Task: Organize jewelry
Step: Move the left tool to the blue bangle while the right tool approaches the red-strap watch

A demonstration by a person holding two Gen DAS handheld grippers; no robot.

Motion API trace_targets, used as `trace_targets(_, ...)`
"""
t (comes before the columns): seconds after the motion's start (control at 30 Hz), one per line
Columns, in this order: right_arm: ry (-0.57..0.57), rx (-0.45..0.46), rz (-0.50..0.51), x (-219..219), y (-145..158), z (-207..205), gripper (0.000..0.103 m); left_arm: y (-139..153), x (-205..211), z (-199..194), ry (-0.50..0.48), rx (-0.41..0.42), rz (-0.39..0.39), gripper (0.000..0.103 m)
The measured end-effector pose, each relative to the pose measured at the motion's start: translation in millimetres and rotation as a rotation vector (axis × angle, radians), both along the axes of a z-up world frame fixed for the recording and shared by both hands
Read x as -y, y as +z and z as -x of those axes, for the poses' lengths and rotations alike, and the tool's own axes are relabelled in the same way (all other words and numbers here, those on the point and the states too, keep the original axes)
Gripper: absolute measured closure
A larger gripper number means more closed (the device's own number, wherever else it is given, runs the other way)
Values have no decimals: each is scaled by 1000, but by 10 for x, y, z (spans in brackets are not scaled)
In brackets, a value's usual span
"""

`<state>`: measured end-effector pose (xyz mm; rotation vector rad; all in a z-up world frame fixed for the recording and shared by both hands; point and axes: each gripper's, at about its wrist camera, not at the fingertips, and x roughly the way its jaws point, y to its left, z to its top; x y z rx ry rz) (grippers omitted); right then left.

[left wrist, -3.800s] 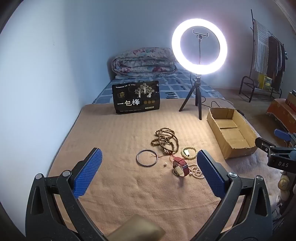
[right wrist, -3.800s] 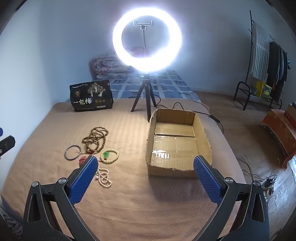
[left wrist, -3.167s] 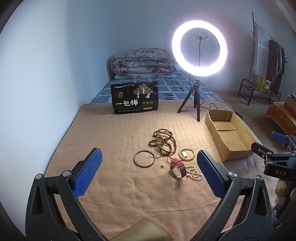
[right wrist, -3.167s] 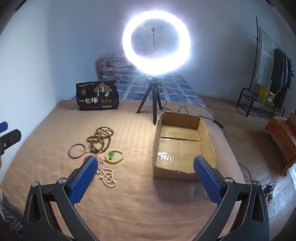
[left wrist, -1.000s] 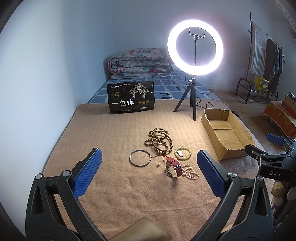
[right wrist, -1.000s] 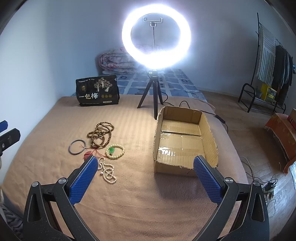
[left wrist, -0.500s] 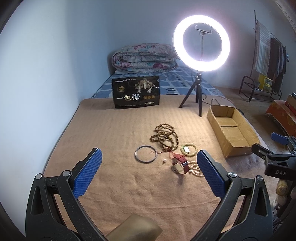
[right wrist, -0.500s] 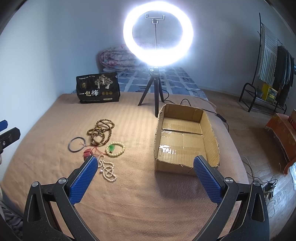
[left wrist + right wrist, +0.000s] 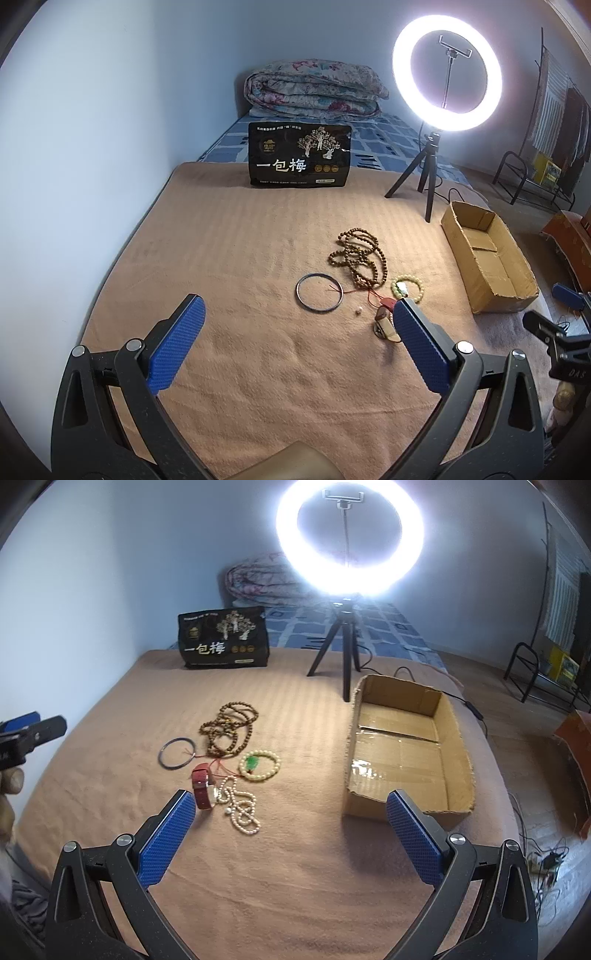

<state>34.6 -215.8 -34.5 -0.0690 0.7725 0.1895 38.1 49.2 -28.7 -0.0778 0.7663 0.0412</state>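
Observation:
Jewelry lies in a loose cluster on the tan blanket: a brown wooden bead strand (image 9: pixel 360 258) (image 9: pixel 229 731), a thin metal bangle (image 9: pixel 319 292) (image 9: pixel 177 757), a pale green bead bracelet (image 9: pixel 407 288) (image 9: pixel 259 766), a red-strapped watch (image 9: pixel 202 784) (image 9: pixel 384 321) and a white pearl strand (image 9: pixel 242 808). An empty cardboard box (image 9: pixel 406 746) (image 9: pixel 487 258) sits to their right. My left gripper (image 9: pixel 295 347) is open, held above the blanket in front of the cluster. My right gripper (image 9: pixel 288 834) is open too, low between pearls and box, with nothing between its fingers.
A lit ring light on a small tripod (image 9: pixel 430 166) (image 9: pixel 345 653) stands behind the box. A black snack bag (image 9: pixel 299 155) (image 9: pixel 223 637) stands upright at the back, a folded quilt (image 9: pixel 314 90) beyond it. The wall is on the left. A hand (image 9: pixel 9 779) shows at the left edge.
Both grippers have moved forward and lower toward the jewelry, which now looks larger. My left gripper swung left, so its right finger now covers part of the watch. Nothing was picked up.

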Motion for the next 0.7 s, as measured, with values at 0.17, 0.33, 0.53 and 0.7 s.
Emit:
trace_targets(0.17, 49, -24, 6, -103, -59, -46, 1, -81, -70, -135, -8, -52, 40, 0)
trace_targets(0.33, 88, -75, 3, -193, -136, -144, 1, -180, -70, -252, -34, -92, 47, 0)
trace_targets(0.53, 137, -152, -21, -297, -286, -299, 1, -384, 3, -389, -99, -151, 50, 0)
trace_targets(0.7, 179, -204, -25, -410, -427, -384, 1, -572, 93, -507, -151, -176, 37, 0)
